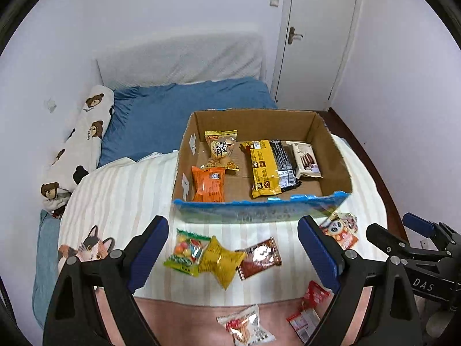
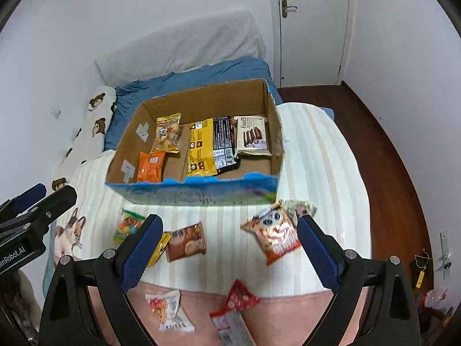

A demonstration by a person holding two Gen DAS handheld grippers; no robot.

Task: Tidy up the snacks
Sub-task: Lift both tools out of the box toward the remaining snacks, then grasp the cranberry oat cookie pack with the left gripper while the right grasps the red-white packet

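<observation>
Five snacks sit in the cardboard box [image 1: 331, 144] on the striped bedspread [image 2: 317, 158]: two at its left, three long packs at its right, the white wafer pack [image 2: 253, 137] reading "franzz…". Six more packets lie loose in front, among them a green candy bag [image 1: 185, 252]. Left gripper [image 1: 233, 255] marked "DAS" and right gripper [image 2: 227, 249] both gape wide, holding nothing.

Home bedroom, probably: bed [image 1: 178, 115], bear-print pillow [image 1: 83, 141], door [image 1: 317, 34].
</observation>
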